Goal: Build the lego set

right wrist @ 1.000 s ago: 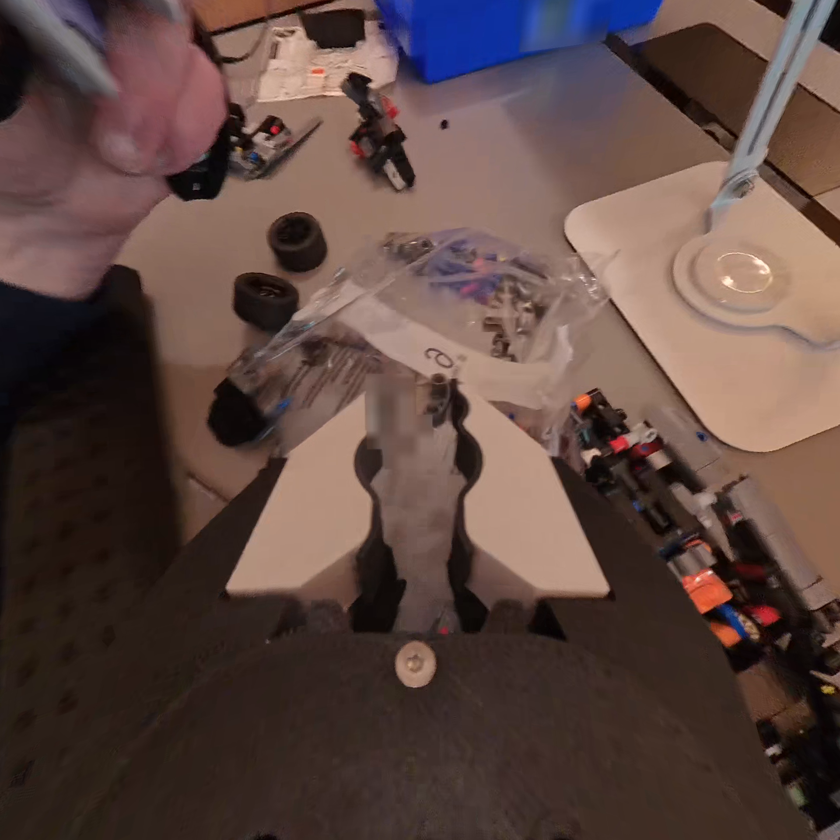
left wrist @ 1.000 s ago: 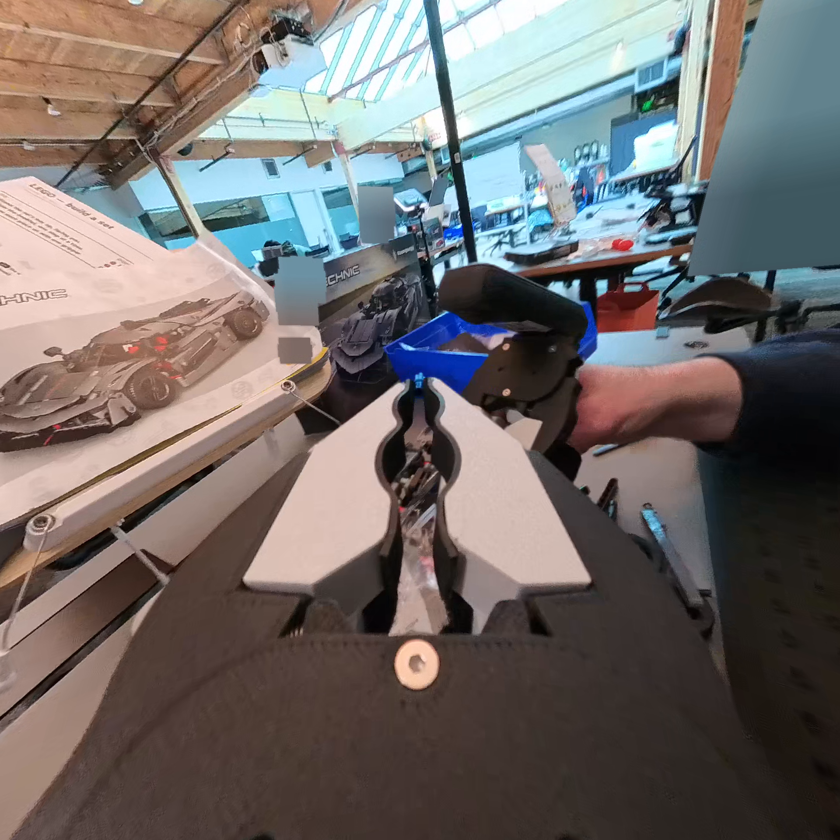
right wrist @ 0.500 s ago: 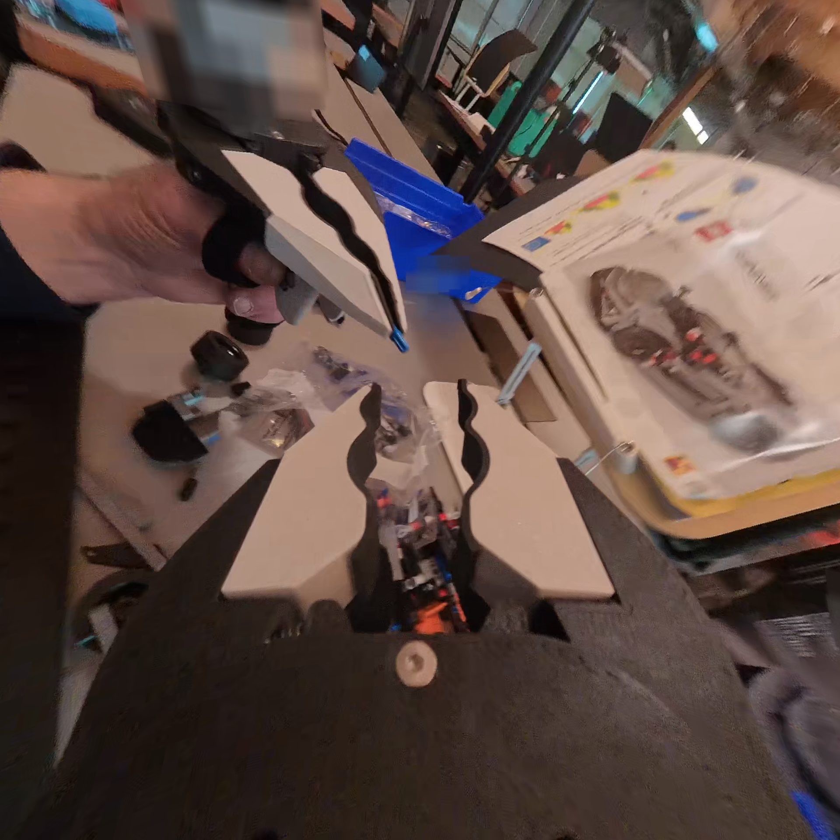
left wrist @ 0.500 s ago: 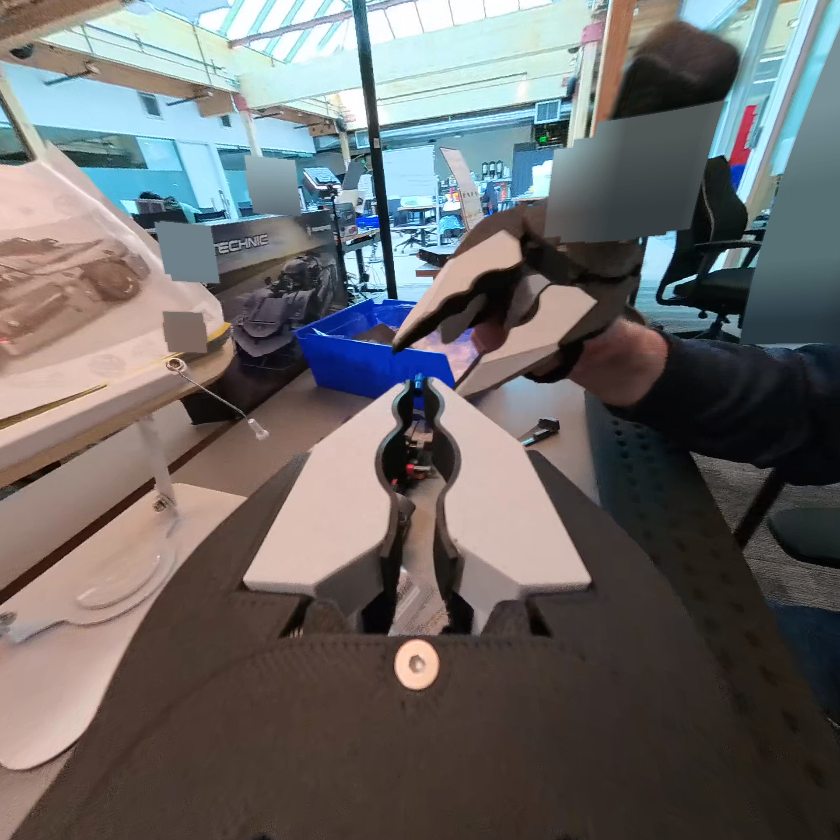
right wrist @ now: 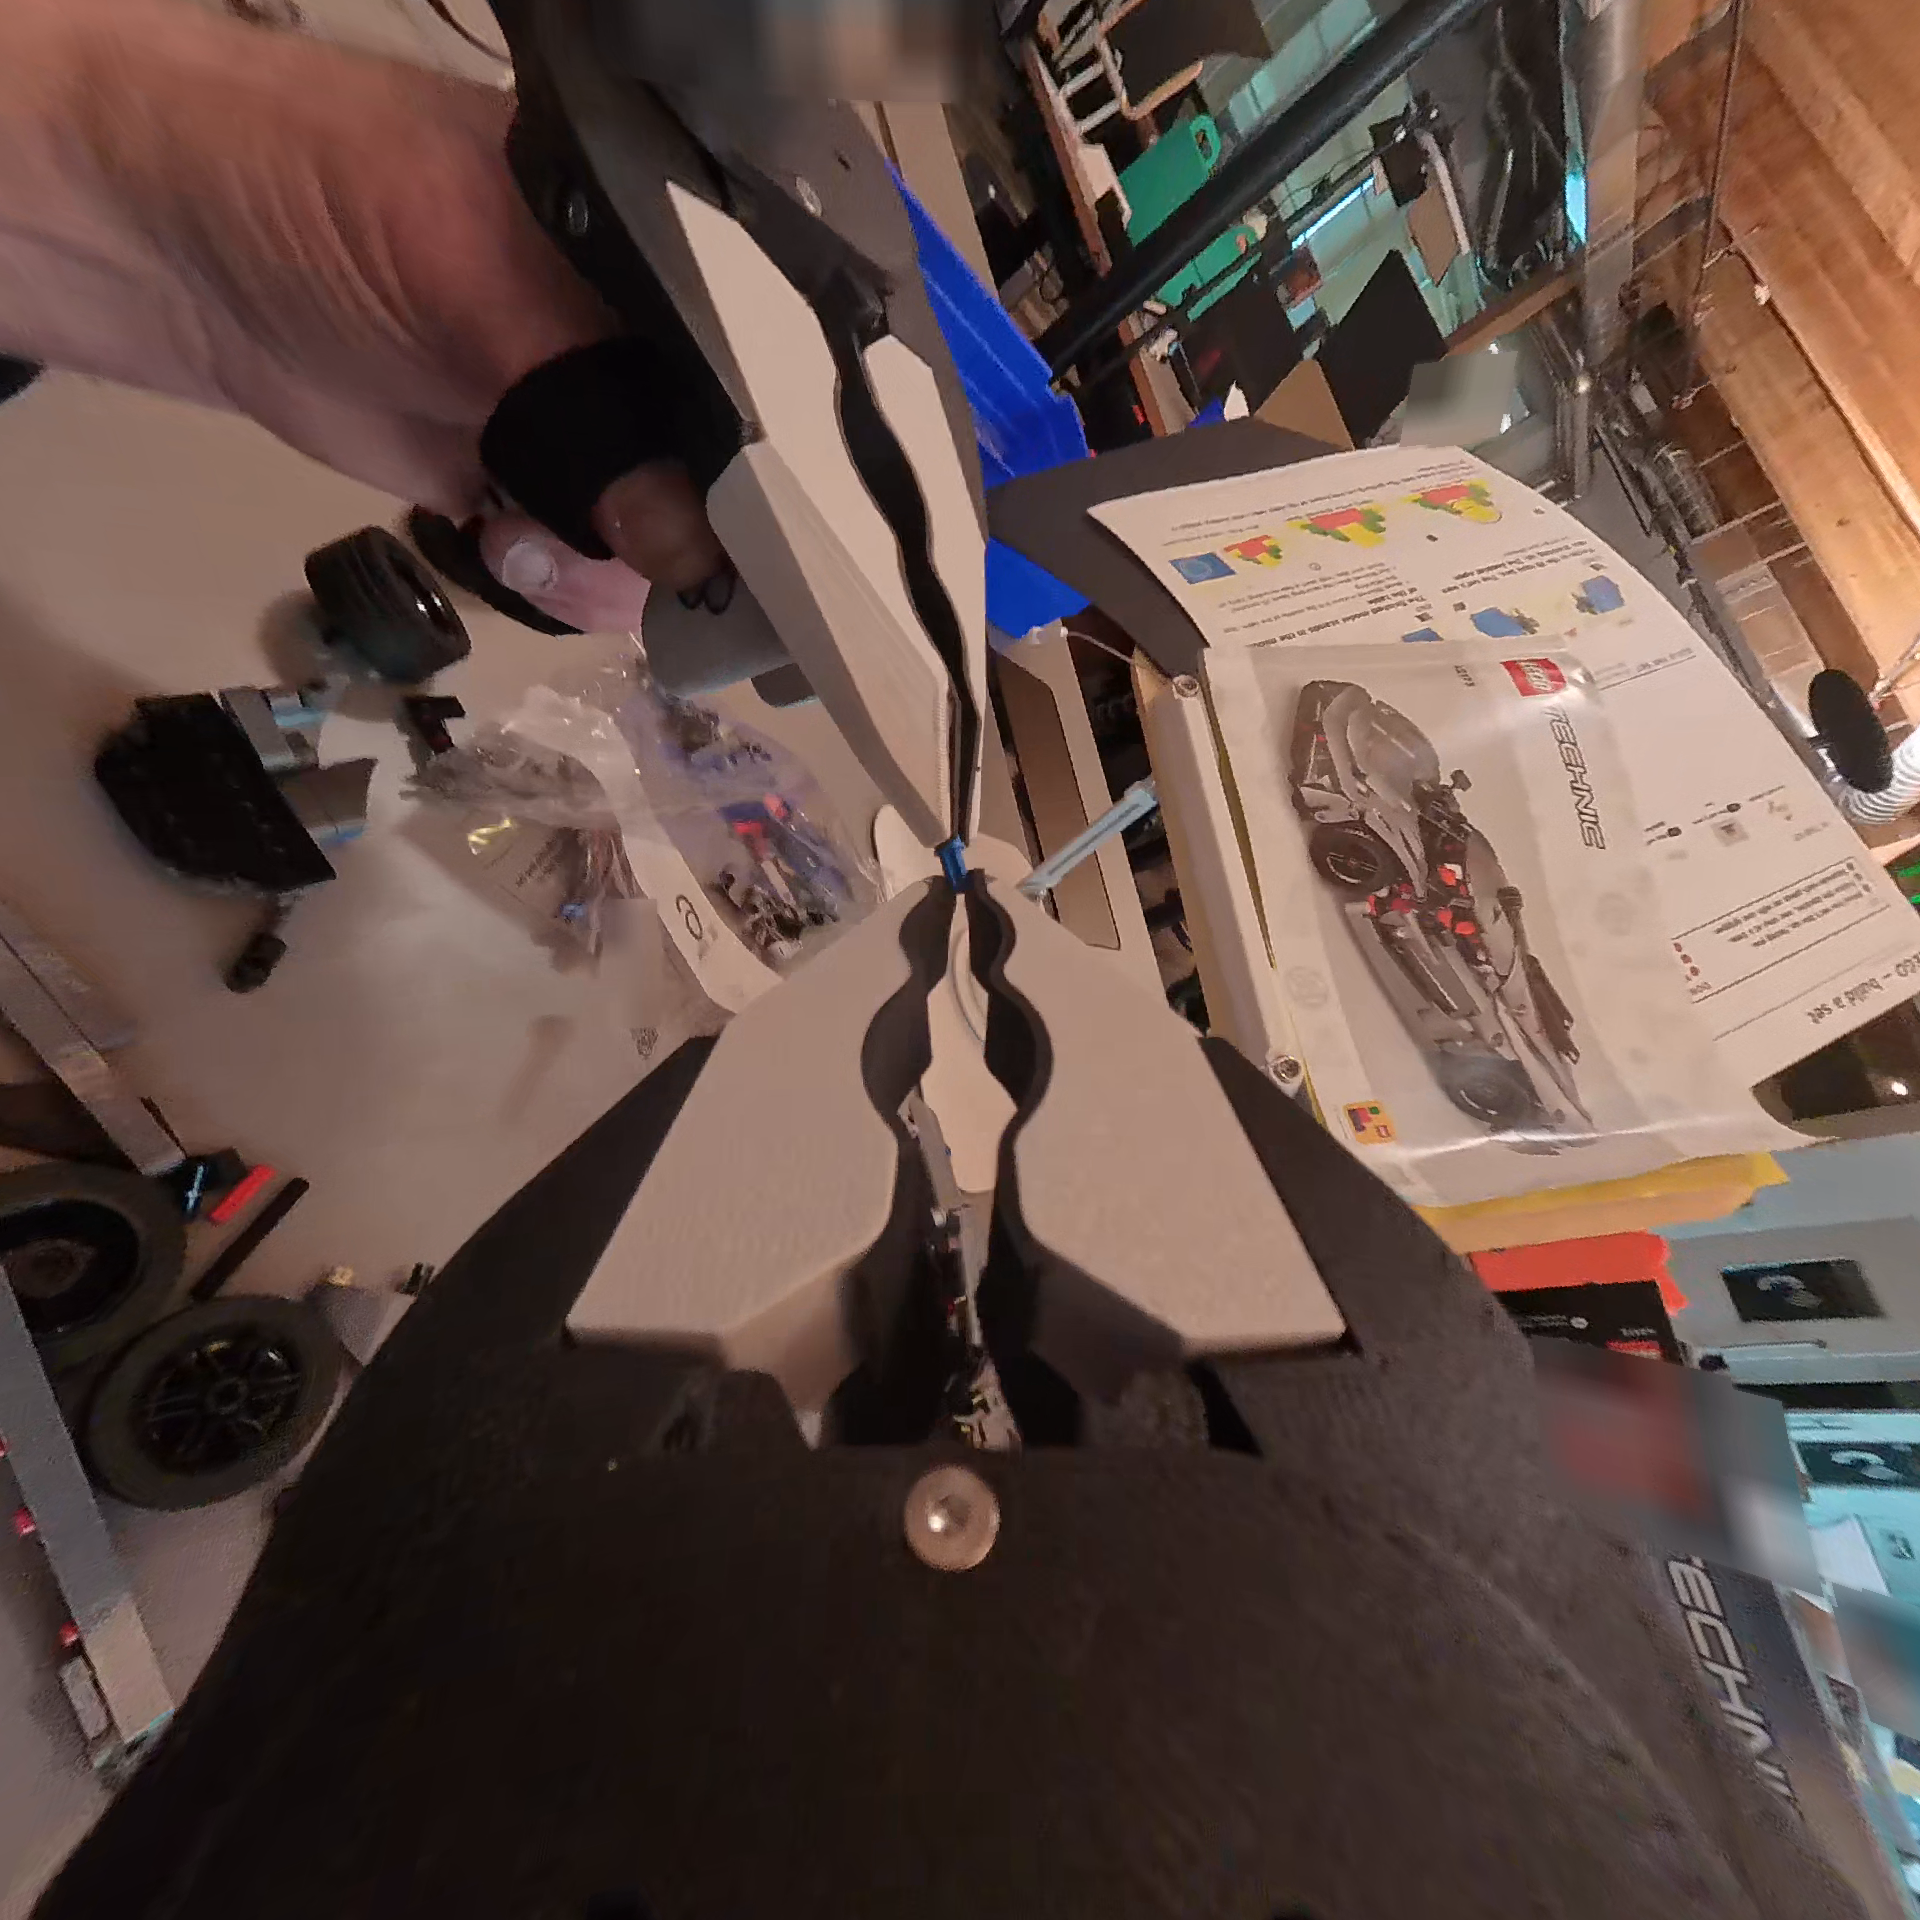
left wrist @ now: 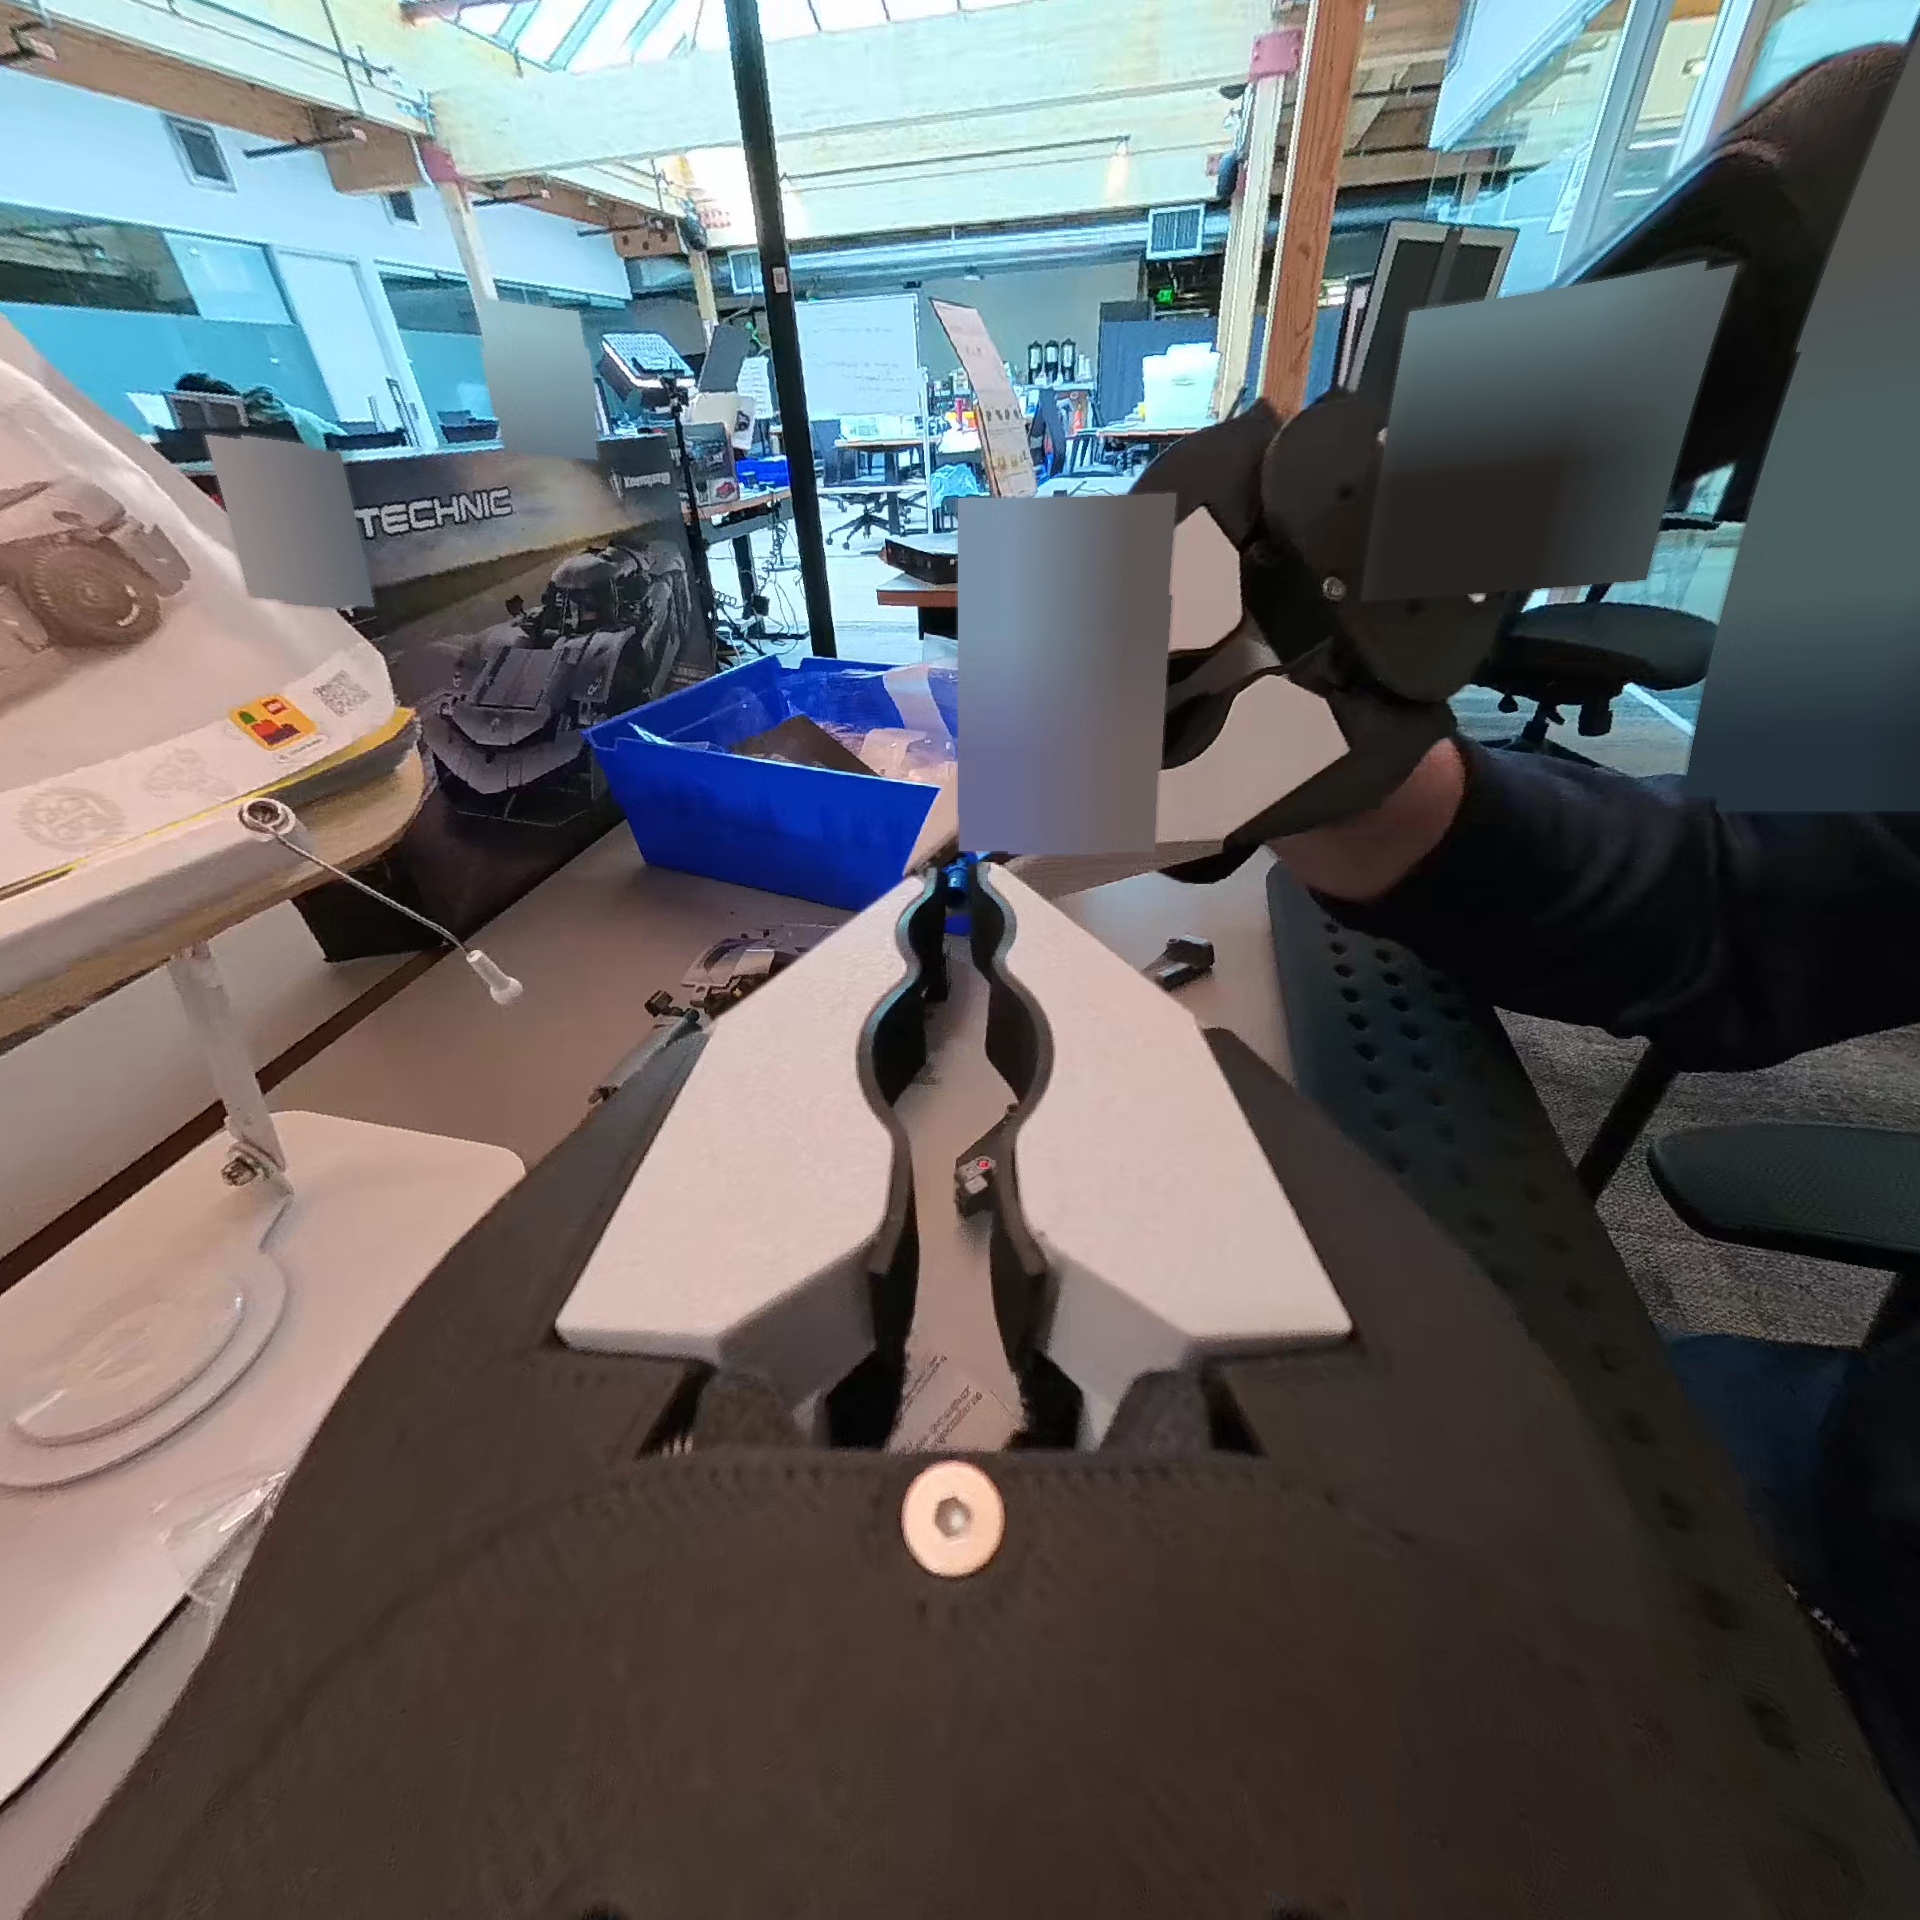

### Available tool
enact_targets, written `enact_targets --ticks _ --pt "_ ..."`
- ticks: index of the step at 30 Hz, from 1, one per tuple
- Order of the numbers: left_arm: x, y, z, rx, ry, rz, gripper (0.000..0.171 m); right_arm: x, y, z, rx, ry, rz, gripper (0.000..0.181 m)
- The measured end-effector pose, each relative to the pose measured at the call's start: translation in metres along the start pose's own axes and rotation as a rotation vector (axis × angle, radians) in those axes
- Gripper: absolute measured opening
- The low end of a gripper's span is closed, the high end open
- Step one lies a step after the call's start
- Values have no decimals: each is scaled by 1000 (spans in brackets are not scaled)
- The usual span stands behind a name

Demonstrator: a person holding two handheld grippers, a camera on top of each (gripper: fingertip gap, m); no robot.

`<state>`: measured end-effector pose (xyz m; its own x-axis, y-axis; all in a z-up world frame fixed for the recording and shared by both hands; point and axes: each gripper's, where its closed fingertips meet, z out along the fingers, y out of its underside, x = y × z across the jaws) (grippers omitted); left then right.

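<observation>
Right wrist view: blue pin [right wrist: 951, 860] pinched tip-to-tip between left gripper [right wrist: 958, 821] and right gripper [right wrist: 961, 902], both narrow; parts bag [right wrist: 665, 831] on counter [right wrist: 416, 997] below-left.

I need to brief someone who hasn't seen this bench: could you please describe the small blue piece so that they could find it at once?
Find the two grey-fingered grippers meeting tip to tip above the table. The blue pin sits between the left gripper and the right gripper. It is the only blue piece held off the table.
</observation>
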<state>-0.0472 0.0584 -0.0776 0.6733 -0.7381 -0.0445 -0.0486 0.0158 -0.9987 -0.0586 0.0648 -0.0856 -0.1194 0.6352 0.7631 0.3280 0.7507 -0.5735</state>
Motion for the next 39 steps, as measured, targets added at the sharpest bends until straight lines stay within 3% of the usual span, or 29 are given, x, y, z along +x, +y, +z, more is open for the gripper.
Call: enact_targets --ticks 4,8,10,14,16,17,19,24,30,35,39 --pt "-2 -1 0 15 -3 -18 4 0 5 -3 -20 -25 53 1" --pt "-24 -6 -12 28 -135 -2 16 -16 34 2 -115 -136 133 1" --pt "-32 -11 -19 62 -170 -24 15 -35 53 12 -193 -231 156 1" --pt "-42 4 -17 -8 -208 -43 13 -66 79 46 -328 -368 186 0" --pt "-43 7 -15 -22 -210 -39 12 -64 86 70 -362 -341 234 2" --pt "-44 9 -14 -28 -215 -39 12 -63 91 78 -390 -337 238 13" --pt "-46 10 -16 -29 -226 -38 12 -64 94 81 -408 -368 252 14" --pt "-49 4 -22 2 -240 -50 9 -51 89 47 -357 -394 321 16" --pt "-47 3 -21 -6 -243 -49 9 -91 121 -27 -516 -615 328 18" --pt "-44 7 -17 -35 -242 -31 8 -116 148 -50 -602 -650 407 25" --pt "-43 10 -13 -48 -234 -30 8 -121 155 -50 -607 -620 424 25"
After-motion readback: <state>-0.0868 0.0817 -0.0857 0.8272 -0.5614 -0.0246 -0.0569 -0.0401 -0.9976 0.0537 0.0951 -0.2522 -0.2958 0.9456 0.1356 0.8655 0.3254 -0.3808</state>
